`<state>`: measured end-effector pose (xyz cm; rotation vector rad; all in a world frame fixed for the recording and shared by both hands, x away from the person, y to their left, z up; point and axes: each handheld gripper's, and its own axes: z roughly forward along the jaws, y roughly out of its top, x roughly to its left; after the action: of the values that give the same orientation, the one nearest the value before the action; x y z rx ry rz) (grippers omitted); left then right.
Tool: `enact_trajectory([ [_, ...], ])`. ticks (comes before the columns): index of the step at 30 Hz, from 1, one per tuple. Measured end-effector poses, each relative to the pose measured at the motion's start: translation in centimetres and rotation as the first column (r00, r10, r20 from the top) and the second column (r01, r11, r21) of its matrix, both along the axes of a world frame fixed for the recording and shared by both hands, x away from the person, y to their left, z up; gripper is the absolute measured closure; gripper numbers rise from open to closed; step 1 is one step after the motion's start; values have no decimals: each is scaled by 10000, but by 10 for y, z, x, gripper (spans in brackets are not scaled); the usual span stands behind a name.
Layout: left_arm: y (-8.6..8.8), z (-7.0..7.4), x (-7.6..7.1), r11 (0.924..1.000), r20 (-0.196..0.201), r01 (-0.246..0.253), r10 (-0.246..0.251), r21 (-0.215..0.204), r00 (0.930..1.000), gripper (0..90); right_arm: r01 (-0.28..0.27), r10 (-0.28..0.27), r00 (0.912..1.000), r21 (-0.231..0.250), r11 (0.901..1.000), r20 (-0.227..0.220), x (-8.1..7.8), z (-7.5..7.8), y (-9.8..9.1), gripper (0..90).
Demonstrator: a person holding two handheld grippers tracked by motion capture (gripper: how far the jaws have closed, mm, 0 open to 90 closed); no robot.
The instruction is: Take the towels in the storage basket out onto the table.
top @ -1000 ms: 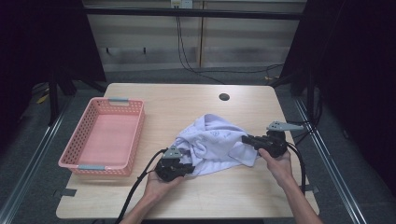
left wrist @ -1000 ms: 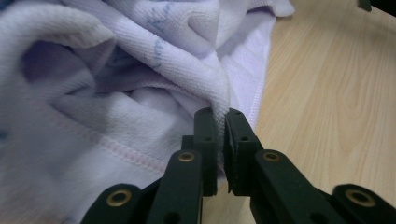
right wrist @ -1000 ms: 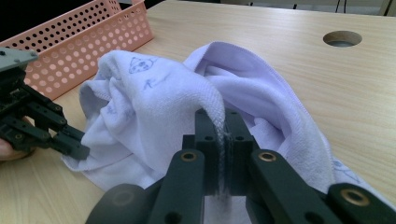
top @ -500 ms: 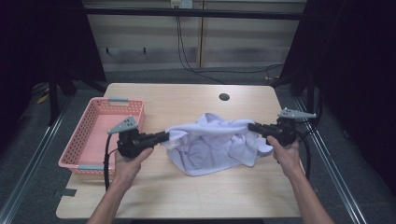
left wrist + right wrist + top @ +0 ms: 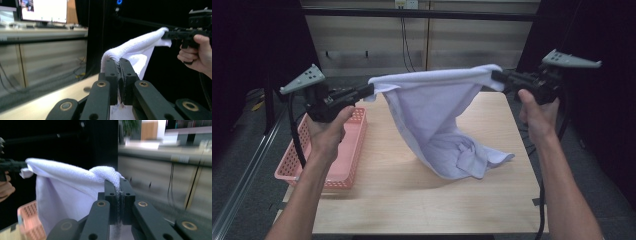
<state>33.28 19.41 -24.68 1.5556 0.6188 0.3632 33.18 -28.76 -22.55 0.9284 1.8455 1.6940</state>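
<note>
A white towel [image 5: 437, 110] hangs stretched between my two grippers, high above the wooden table [image 5: 402, 195]. My left gripper [image 5: 371, 90] is shut on the towel's left corner, and my right gripper [image 5: 496, 76] is shut on its right corner. The top edge runs taut from one to the other. The lower part droops and its crumpled end rests on the tabletop. In the left gripper view the jaws [image 5: 119, 62] pinch the towel [image 5: 135, 50] and the other hand holds its gripper farther off. In the right gripper view the jaws [image 5: 117, 182] pinch the towel [image 5: 65, 185].
A pink plastic basket [image 5: 354, 155] stands on the table's left side, below my left hand; its corner [image 5: 28, 220] appears in the right gripper view. Dark frames and a low shelf with cables lie behind the table.
Both grippers have risen from near the tabletop and moved apart, lifting the towel off the table and pulling its top edge straight. Only the towel's lower end still lies on the wood.
</note>
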Motion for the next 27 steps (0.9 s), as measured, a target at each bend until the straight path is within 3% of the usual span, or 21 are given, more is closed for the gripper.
enact_trajectory([
  [2,1,1,-10,9998,99,204,-204,30,9997,868,-123,120,9988,70,9999,471,-14,15,0,869],
  [3,2,-4,-15,9992,15,395,-395,-10,9992,867,-299,301,9979,-37,9995,581,-28,13,-2,869],
  [5,2,-21,-24,9980,-397,604,-598,161,9974,867,-373,382,9980,-184,9991,512,-35,6,-3,869],
  [6,2,-32,-27,9968,-591,745,-728,275,9956,866,-395,405,9988,-346,9986,286,-41,-5,-4,869],
  [7,1,-44,-31,9959,-855,872,-847,258,9927,865,-446,426,9985,-597,9972,-348,-51,-34,-6,869],
  [8,1,-56,-36,9936,-1106,1065,-1017,381,9886,865,-446,426,9985,-597,9972,-348,-51,-34,-6,869],
  [9,0,-69,-40,9919,-1302,1201,-1139,408,9849,865,-455,408,9972,-765,9960,-620,-57,-49,-7,869],
  [12,-2,-104,-58,9864,-1967,1591,-1479,423,9692,865,-626,482,9880,-955,9935,-1467,-79,-95,-11,869],
  [13,-3,-114,-66,9843,-2173,1713,-1580,434,9632,864,-729,524,9792,-991,9924,-1961,-97,-122,-14,869],
  [14,-4,-123,-74,9794,-2240,1949,-1783,539,9581,864,-729,524,9792,-991,9924,-1961,-97,-122,-14,869],
  [15,-4,-131,-84,9773,-2415,2060,-1887,487,9519,862,-777,568,9716,-833,9935,-2297,-119,-144,-18,869],
  [16,-4,-138,-95,9723,-2599,2298,-2111,434,9423,862,-777,568,9716,-833,9935,-2297,-119,-144,-18,869],
  [17,-5,-149,-116,9614,-2779,2662,-2375,696,9308,859,-858,613,9659,-876,9925,-2517,-145,-160,-21,869],
  [18,-5,-149,-116,9614,-2779,2662,-2375,696,9308,849,-858,613,9659,-876,9925,-2517,-145,-160,-21,869],
  [19,-4,-154,-125,9525,-2805,2977,-2692,635,9213,849,-979,718,9607,-850,9916,-2681,-158,-168,-22,868],
  [20,-4,-158,-134,9470,-2897,3172,-2897,516,9122,825,-1019,708,9555,-952,9902,-2864,-170,-175,-23,866],
  [21,-1,-162,-139,9451,-2998,3231,-2943,501,9075,701,-1254,874,9436,-1006,9870,-3192,-191,-189,-24,781],
  [22,1,-165,-143,9441,-3071,3275,-3009,378,9029,701,-1254,874,9436,-1006,9870,-3192,-191,-189,-24,781],
  [23,3,-167,-144,9446,-3144,3258,-2972,412,9016,613,-1152,705,9362,-1112,9871,-3442,-202,-198,-26,652],
  [24,7,-170,-142,9532,-3297,2995,-2695,427,9048,613,-1152,705,9362,-1112,9871,-3442,-202,-198,-26,652],
  [27,7,-180,-124,9639,-3698,2540,-2080,798,9055,604,-938,347,9356,-1524,9839,-3513,-198,-208,-27,568],
])
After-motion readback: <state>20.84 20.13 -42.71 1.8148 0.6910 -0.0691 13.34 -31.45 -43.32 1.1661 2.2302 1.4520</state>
